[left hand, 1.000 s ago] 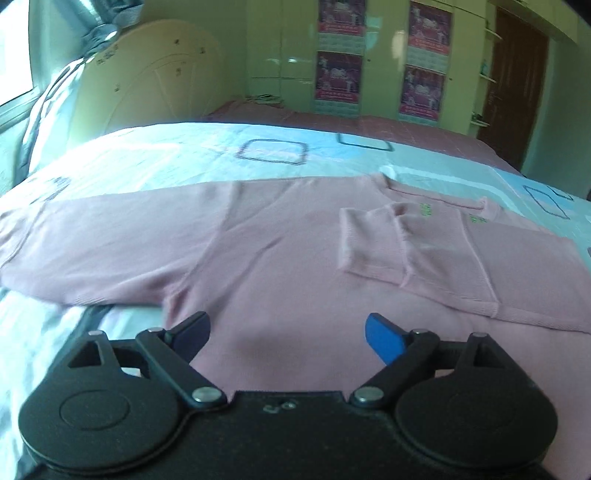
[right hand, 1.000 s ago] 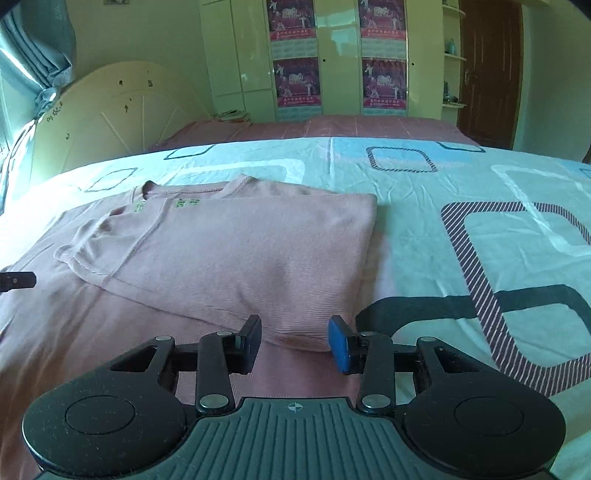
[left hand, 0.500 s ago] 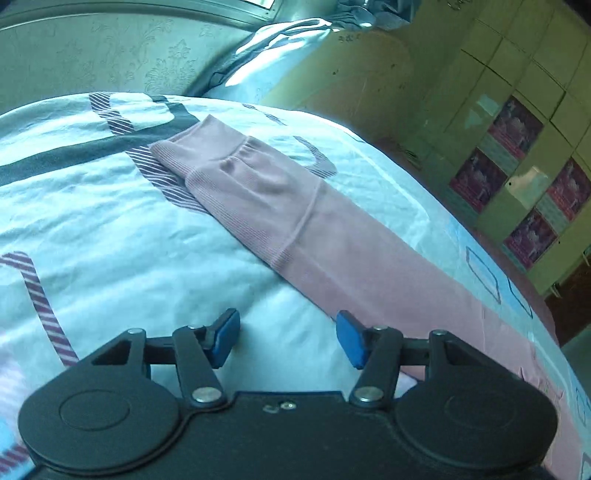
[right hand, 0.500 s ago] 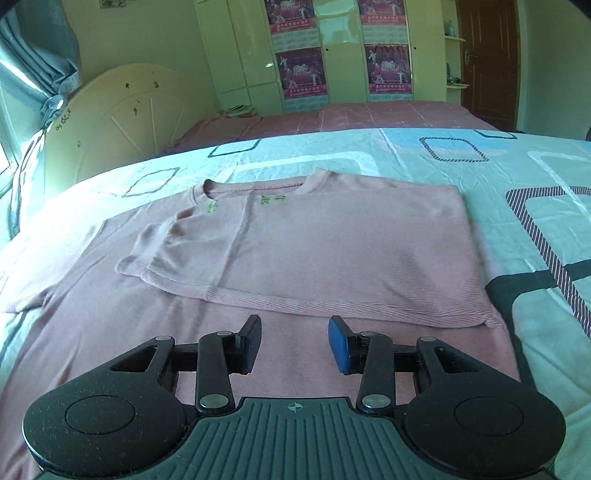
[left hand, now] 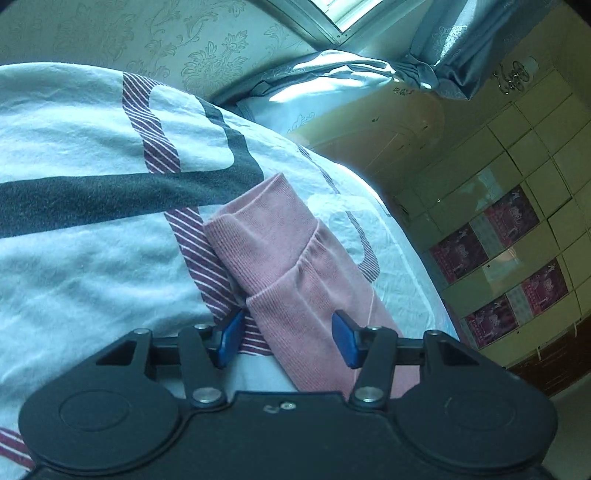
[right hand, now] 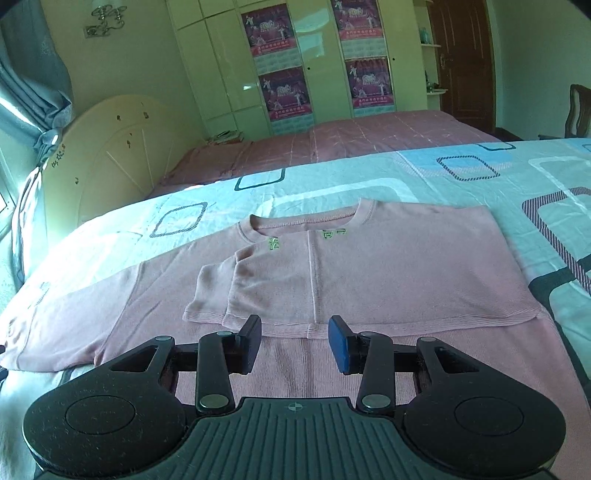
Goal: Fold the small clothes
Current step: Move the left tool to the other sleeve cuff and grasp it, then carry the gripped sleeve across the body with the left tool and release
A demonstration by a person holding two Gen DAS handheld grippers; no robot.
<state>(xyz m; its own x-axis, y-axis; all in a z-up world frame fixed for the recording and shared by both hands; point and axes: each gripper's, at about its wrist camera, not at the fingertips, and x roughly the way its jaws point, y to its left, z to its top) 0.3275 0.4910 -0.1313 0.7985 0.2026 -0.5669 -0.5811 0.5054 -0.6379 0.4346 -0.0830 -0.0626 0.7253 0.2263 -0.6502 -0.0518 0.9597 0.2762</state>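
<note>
**Bedroom scene: pink top partly folded on a patterned bed**

A bed covered with a light sheet printed with rounded rectangles fills both views; a second bed with a pink cover, a cream headboard and wardrobe doors bearing posters occupy the upper part of the right wrist view. The pink long-sleeved top lies flat at the centre of that frame, neckline toward the top, one side already folded over the body, the other sleeve stretching to the left edge. The right hand-held gripper, bottom centre, hovers above the lower hem, its jaws partly open with nothing between them. In the left wrist view the ribbed cuff of the outstretched sleeve runs from centre to lower right. The left hand-held gripper straddles this sleeve; its jaws have just been closing, the cloth lies between them, but the blue pads stand clear of it
</note>
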